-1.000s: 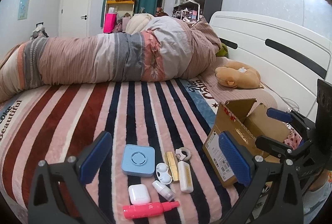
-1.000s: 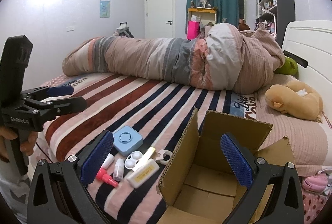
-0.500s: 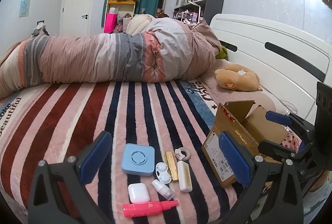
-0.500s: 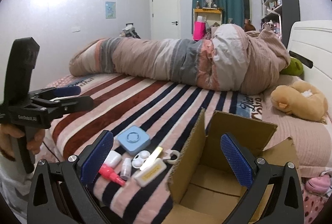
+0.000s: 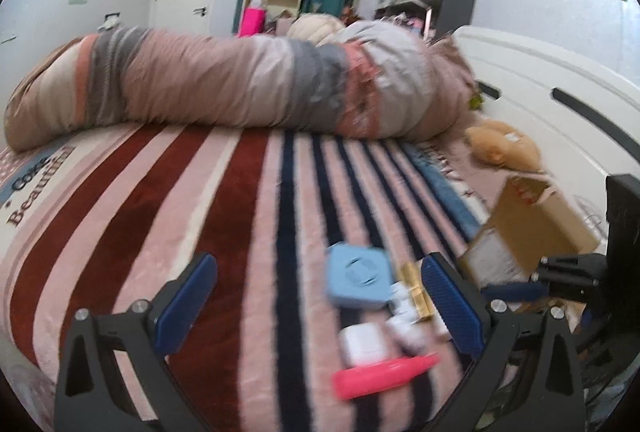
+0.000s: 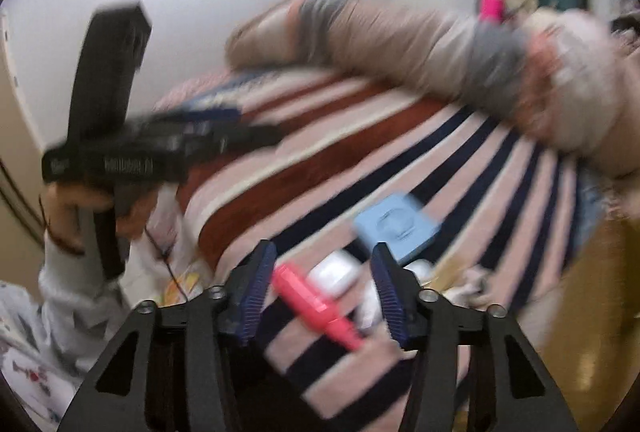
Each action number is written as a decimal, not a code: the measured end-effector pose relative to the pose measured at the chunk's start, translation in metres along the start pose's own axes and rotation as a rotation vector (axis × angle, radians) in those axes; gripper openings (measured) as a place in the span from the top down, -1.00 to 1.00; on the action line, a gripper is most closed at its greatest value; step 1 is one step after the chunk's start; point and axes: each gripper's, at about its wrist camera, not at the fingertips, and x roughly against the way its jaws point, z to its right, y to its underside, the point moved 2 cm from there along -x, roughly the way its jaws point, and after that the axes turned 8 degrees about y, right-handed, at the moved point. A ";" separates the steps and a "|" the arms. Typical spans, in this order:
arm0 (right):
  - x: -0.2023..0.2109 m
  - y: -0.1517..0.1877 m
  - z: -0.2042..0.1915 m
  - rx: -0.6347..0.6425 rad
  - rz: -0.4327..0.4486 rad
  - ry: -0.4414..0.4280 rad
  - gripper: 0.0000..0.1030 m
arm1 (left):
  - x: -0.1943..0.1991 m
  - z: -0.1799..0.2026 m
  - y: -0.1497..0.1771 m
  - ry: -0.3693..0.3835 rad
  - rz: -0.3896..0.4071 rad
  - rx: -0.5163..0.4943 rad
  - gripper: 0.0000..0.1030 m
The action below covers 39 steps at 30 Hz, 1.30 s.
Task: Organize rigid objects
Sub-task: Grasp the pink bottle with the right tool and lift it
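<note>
Small items lie on the striped blanket near the bed's front edge: a pink spray bottle [image 5: 380, 372] [image 6: 316, 306], a white earbud case [image 5: 362, 344] [image 6: 334, 278], a light blue square case [image 5: 358, 282] [image 6: 398, 224], a gold tube [image 5: 416, 290] and small white pieces. An open cardboard box [image 5: 528, 228] [image 6: 600, 312] stands to their right. My left gripper [image 5: 320, 304] is open and empty above the blanket. My right gripper [image 6: 320, 290] is open, narrower than before, with the pink bottle between its fingers, not touching.
A rolled pink and grey duvet [image 5: 240, 83] lies across the back of the bed. A tan plush toy [image 5: 504, 147] sits by the white headboard [image 5: 560, 103]. The left gripper's handle and the person's hand [image 6: 80, 207] show at the left of the right wrist view.
Both views are now blurred by motion. My right gripper has swung left and down from the box to the pink bottle and its jaws have narrowed. My left gripper has shifted left.
</note>
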 end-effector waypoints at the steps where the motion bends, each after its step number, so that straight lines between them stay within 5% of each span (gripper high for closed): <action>1: -0.014 0.004 -0.005 0.017 -0.037 0.000 0.21 | -0.003 -0.008 0.005 -0.010 -0.013 0.004 -0.98; 10: -0.095 0.033 -0.012 0.097 -0.292 -0.073 0.21 | -0.026 -0.050 0.045 0.025 -0.075 0.024 -0.98; 17: -0.138 0.033 -0.027 0.224 -0.436 -0.042 0.24 | -0.036 -0.055 0.056 0.038 -0.108 0.048 -0.98; 22: -0.139 0.029 -0.027 0.221 -0.410 -0.026 0.41 | -0.037 -0.054 0.059 0.078 -0.130 0.049 -0.98; 35: -0.055 -0.007 -0.023 0.161 -0.128 0.051 0.46 | -0.023 -0.017 0.026 0.417 -0.108 0.110 -0.89; 39: -0.041 -0.007 -0.021 0.137 -0.132 0.061 0.46 | -0.018 -0.003 0.019 0.381 -0.100 0.082 -0.89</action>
